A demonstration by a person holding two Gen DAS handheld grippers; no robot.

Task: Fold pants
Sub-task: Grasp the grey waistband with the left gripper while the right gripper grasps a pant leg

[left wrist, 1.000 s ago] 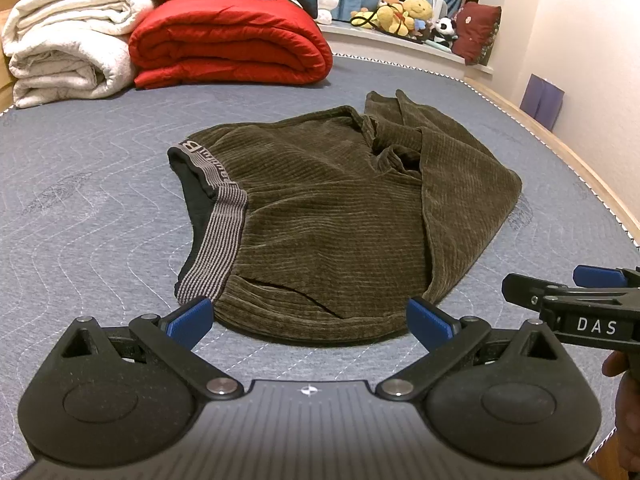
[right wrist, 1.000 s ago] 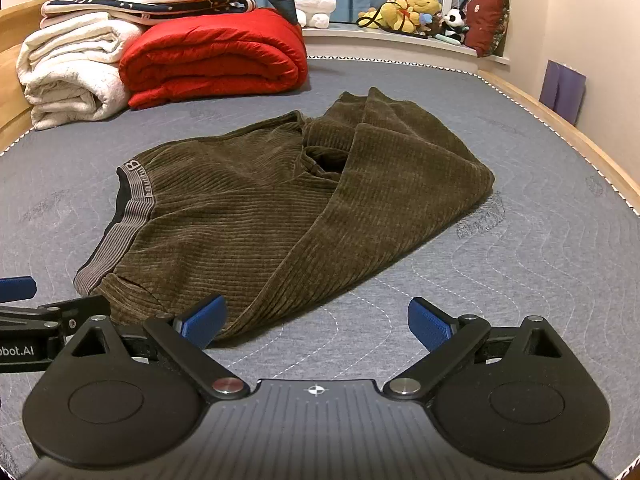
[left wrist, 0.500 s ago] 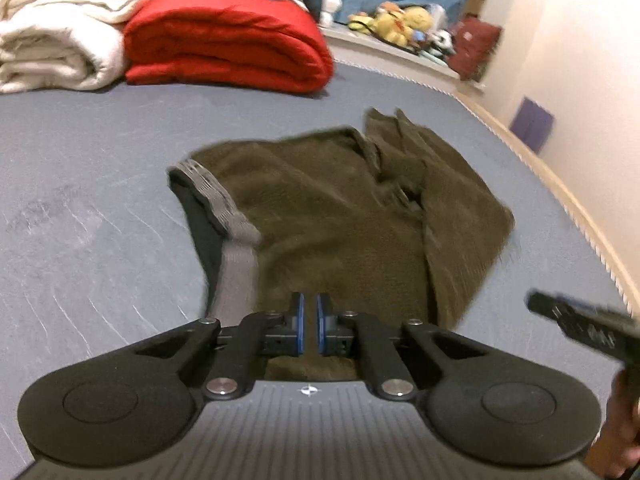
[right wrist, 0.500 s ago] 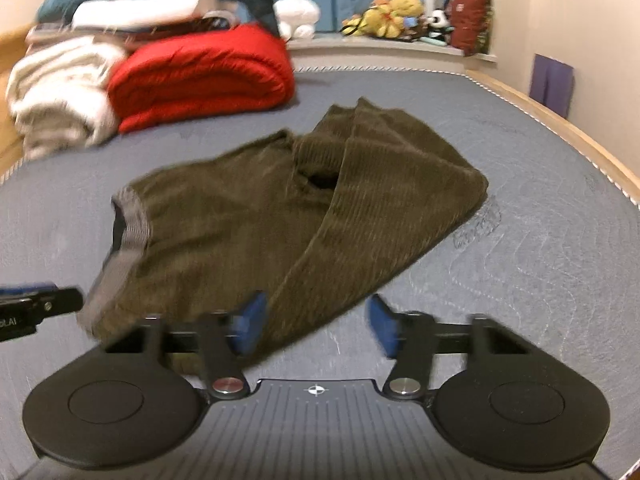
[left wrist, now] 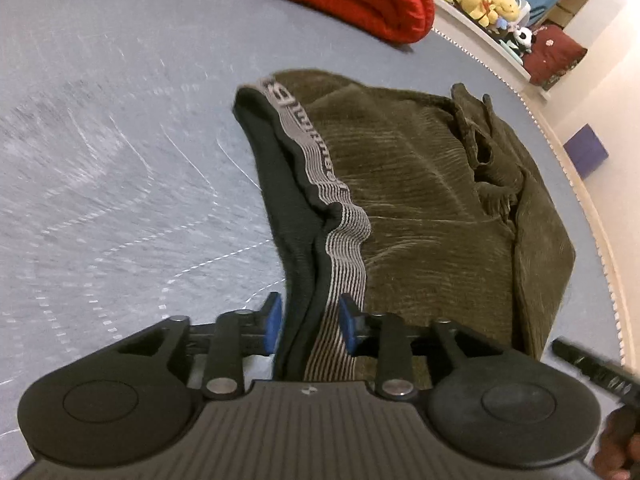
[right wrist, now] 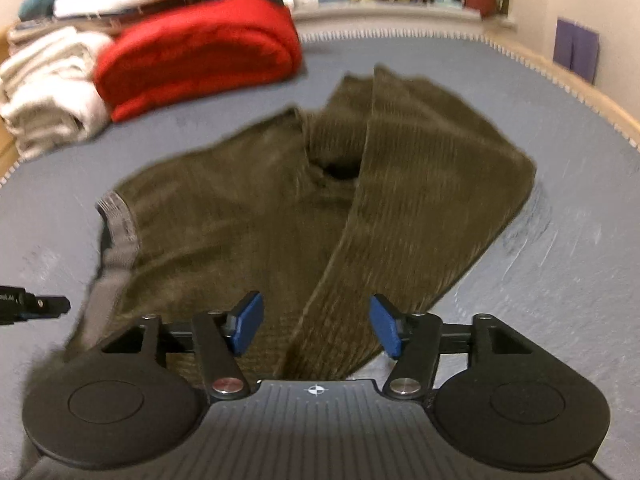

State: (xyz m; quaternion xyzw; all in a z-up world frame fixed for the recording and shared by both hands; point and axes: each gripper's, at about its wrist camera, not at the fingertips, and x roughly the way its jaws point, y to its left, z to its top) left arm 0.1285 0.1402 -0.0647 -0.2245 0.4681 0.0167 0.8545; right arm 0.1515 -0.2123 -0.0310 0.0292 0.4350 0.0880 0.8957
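Left gripper (left wrist: 308, 324), jaws just reopening, straddles the striped waistband (left wrist: 344, 240) unpinched; right gripper (right wrist: 316, 326), widening, frames the leg fold of the pants (right wrist: 248, 216) on the mattress (left wrist: 120, 160). Catch every layer before closing

Warm, yellowish indoor light, fairly dim, nothing harsh. No hard shadows, just soft dark under the folds of the pants (left wrist: 420, 200) and under the gripper bodies. Heavy fisheye bend in both views, so the far edge of the mattress (left wrist: 100, 140) curves like a bowl and the frame corners go black. Left wrist view mostly sharp on the waistband (left wrist: 320, 168), but smeared stitching streaks over the mattress on the left side. Right wrist view blurry all over: red blanket (right wrist: 200, 52) and white blankets (right wrist: 48, 92) smudged, corduroy ribs soft. Wall on the right a bit blown out.
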